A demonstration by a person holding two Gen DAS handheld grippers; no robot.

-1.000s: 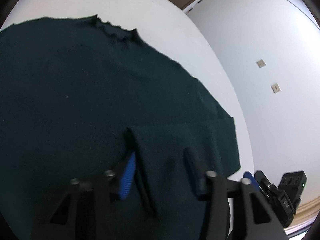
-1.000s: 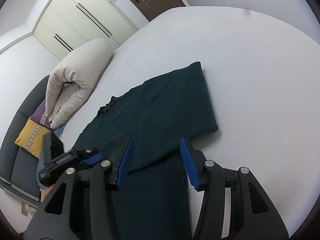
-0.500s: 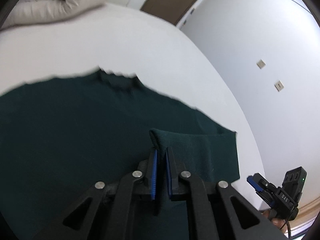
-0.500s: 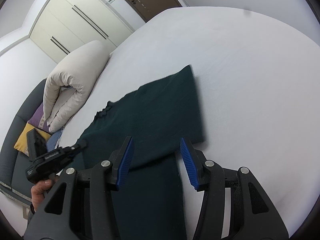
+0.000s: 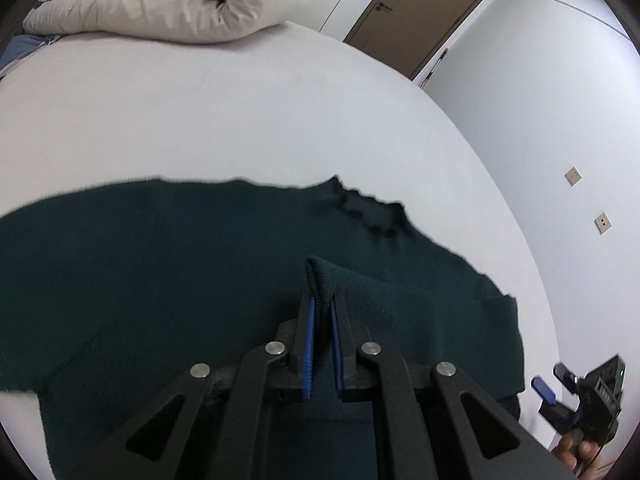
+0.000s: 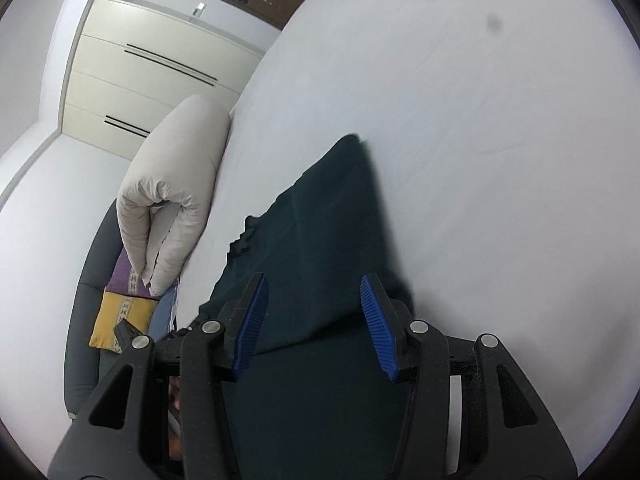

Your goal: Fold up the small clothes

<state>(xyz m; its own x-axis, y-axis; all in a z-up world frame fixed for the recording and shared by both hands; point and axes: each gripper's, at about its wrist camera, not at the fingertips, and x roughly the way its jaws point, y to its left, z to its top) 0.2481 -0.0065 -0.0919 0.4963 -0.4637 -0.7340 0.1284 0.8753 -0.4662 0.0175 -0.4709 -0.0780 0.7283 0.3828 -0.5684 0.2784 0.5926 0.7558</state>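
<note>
My left tool (image 5: 321, 312) is clenched on a pinched ridge of the dark green sweater (image 5: 180, 264) on the bed (image 5: 240, 120); right tool (image 6: 312, 320) hangs released. Fold in hand; next, I carry the pinch across.

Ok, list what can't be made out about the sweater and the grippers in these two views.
- Left wrist view: the dark green sweater runs off the left and bottom edges; the left gripper, shut on a pinched fold, hides the cloth behind it.
- Right wrist view: the sweater's right edge is motion-blurred; the right gripper is open, and its frame covers the near hem.
- Left wrist view: the right gripper's jaws are cut off at the lower right corner.
</note>
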